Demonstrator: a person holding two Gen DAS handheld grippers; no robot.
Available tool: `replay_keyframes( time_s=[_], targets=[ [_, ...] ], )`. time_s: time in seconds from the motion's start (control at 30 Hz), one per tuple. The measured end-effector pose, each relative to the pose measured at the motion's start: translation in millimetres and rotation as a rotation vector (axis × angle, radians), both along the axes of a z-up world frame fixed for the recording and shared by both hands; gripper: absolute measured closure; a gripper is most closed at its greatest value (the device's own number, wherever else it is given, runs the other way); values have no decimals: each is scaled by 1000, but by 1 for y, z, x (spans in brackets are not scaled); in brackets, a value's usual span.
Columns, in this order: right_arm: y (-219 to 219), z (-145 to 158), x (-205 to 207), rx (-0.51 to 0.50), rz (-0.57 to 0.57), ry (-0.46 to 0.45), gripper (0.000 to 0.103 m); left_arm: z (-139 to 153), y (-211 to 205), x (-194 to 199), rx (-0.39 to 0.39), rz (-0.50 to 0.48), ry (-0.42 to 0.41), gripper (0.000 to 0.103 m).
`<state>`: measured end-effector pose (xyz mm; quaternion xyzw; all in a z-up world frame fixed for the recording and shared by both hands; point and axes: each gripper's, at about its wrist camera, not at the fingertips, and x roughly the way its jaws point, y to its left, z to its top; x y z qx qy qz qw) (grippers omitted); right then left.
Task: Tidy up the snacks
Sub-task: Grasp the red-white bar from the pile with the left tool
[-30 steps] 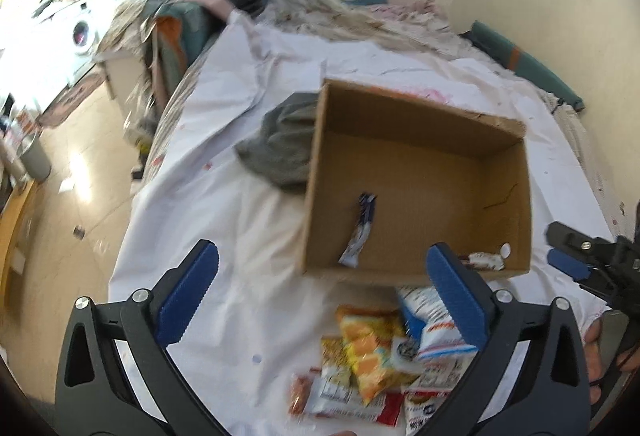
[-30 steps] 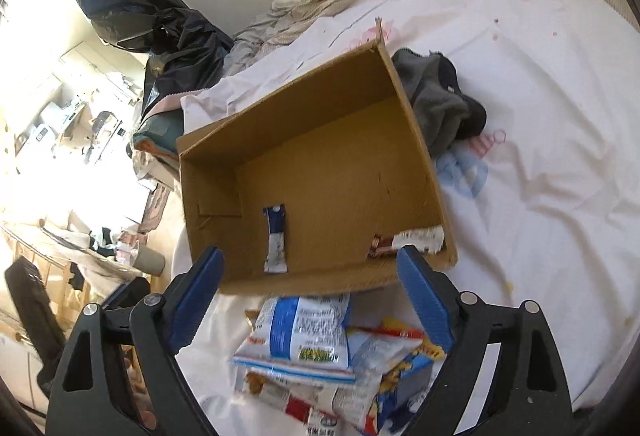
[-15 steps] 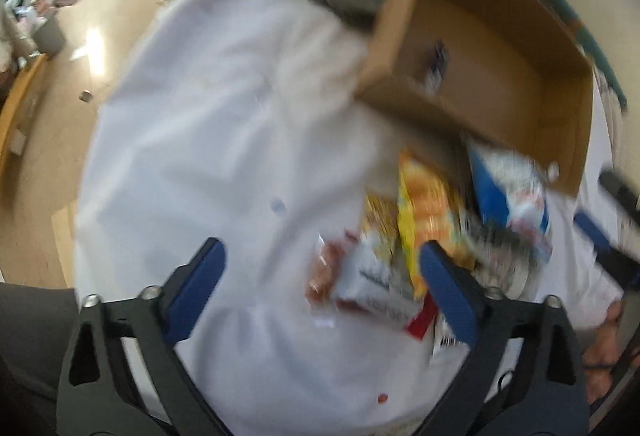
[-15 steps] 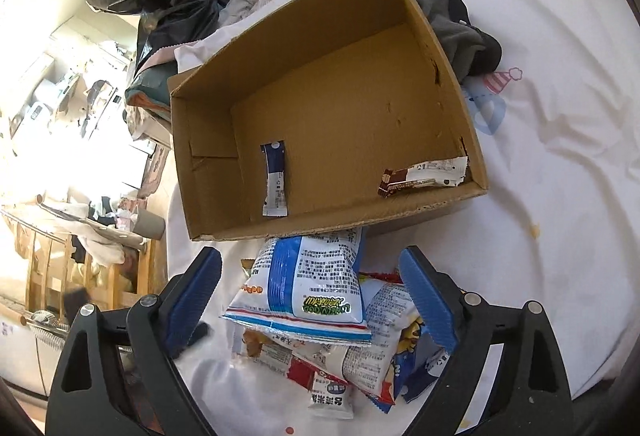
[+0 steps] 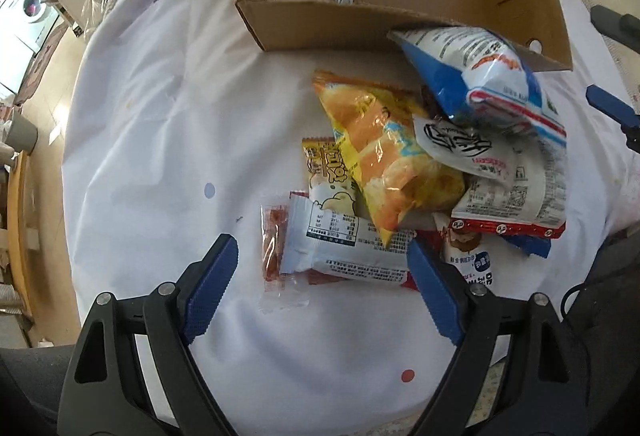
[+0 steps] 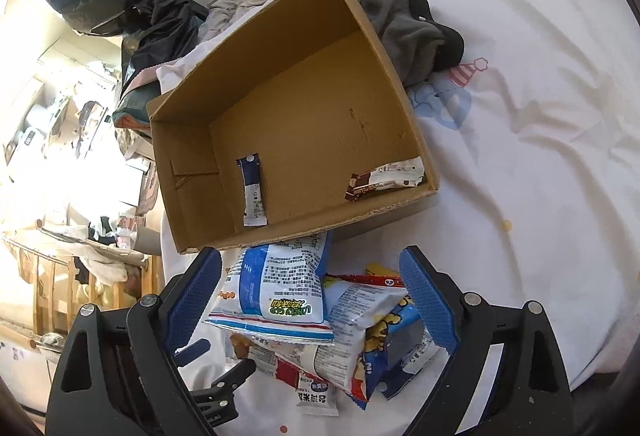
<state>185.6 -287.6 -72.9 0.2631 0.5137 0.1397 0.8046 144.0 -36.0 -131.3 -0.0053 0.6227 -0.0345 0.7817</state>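
The heap of crinkly snack packets (image 5: 420, 172) lay at the centre right of my left view, on the white dotted bedsheet (image 5: 160, 116), just below the open brown cardboard box (image 5: 400, 24) at the top. A blue-and-white puffed bag (image 6: 276, 292) leaned against the box's near wall. My left claw (image 5: 316, 276) had just been closing yet gaped around a white flat wrapper (image 5: 344, 248), pads clear. My right claw (image 6: 312, 300) stood wide, empty, over the bag.
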Motion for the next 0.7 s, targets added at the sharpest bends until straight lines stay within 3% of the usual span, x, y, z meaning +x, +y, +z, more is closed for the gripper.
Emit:
replay_keyframes(
  time_s=[0.13,0.23,0.3,0.37,0.43,0.57,0.7],
  targets=[
    [-3,1,-1,10,-3,-4,10,3,-11,3,46,-132,27,19],
    [-7,2,1,38,-11,2,10,5,-27,9,99,-376,96,18],
    [-7,3,2,64,-11,7,10,7,-37,9,193,-572,80,18],
    [-7,5,1,72,-5,5,10,2,-46,13,272,-698,92,19],
    [-6,7,1,66,-3,-2,10,-8,-55,15,289,-807,156,19],
    [-10,8,-1,74,-13,-1,10,-29,-72,12,310,-952,228,19],
    [-15,3,0,100,-22,23,10,-29,-91,9,293,-1037,209,23]
  ],
)
